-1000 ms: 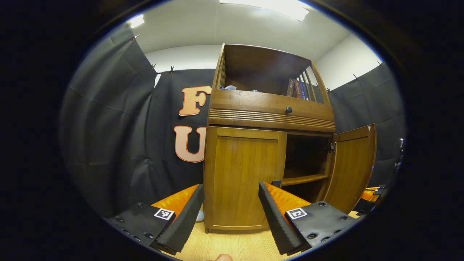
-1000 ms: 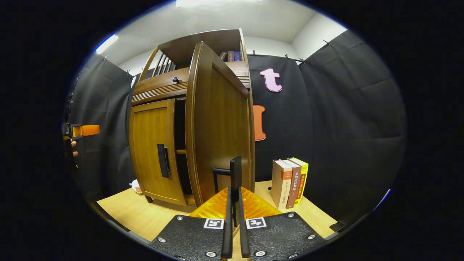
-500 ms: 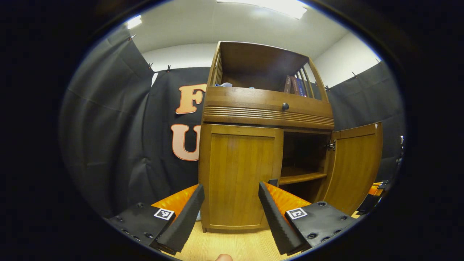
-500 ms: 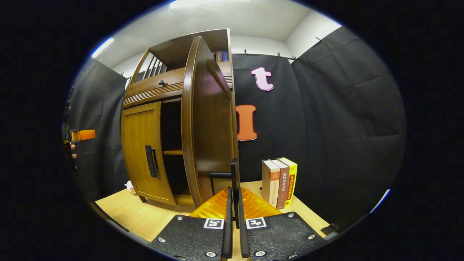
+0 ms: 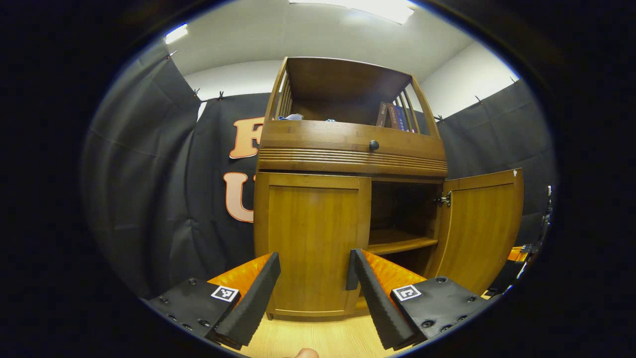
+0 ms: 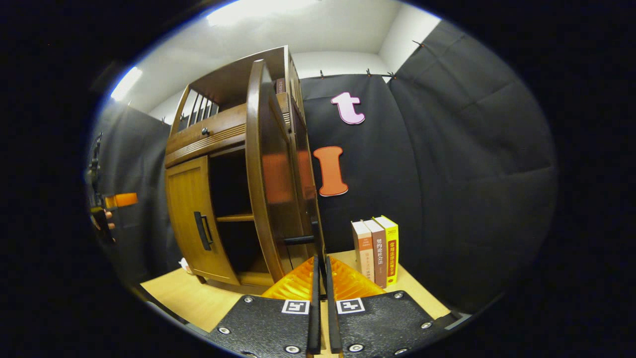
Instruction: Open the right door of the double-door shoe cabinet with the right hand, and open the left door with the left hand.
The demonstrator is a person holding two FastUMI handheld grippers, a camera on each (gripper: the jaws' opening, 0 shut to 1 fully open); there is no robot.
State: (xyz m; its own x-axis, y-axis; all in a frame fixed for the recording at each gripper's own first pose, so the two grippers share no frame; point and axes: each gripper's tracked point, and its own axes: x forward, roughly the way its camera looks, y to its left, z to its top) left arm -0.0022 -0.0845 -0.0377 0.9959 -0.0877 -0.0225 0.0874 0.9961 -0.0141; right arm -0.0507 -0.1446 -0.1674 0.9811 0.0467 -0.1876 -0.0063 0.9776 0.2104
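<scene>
Two claws: one per hand, both in front of the shoe cabinet (image 5: 348, 149).
Right claw (image 6: 321, 278): clenched, fingers nearly together on the thin dark handle (image 6: 318, 238) of the right door (image 6: 278, 174), which runs down between them.
Right door: swung wide, seen almost edge-on in the right gripper view; in the left gripper view it stands out at the right, its inner face toward the camera.
Left claw (image 5: 313, 283): released, fingers spread wide, grasping nothing, just in front of the left door (image 5: 313, 238).
Left door: closed, flush with the cabinet front; its dark handle (image 5: 352, 269) is on the edge nearest the opening, just beside the claw's right finger.
Cabinet interior: dark, with one shelf (image 5: 400, 244) visible behind the open door.
Drawer (image 5: 348, 144): above the doors, with a round dark knob (image 5: 373, 145).
Top shelf: a few books (image 5: 390, 116) at its right end.
Table (image 6: 198, 303): light wood, carrying the cabinet; three upright books (image 6: 376, 248) stand to the cabinet's right, near the black cloth wall.
Far left of the right gripper view: the other claw and the hand (image 6: 105, 226) holding it.
</scene>
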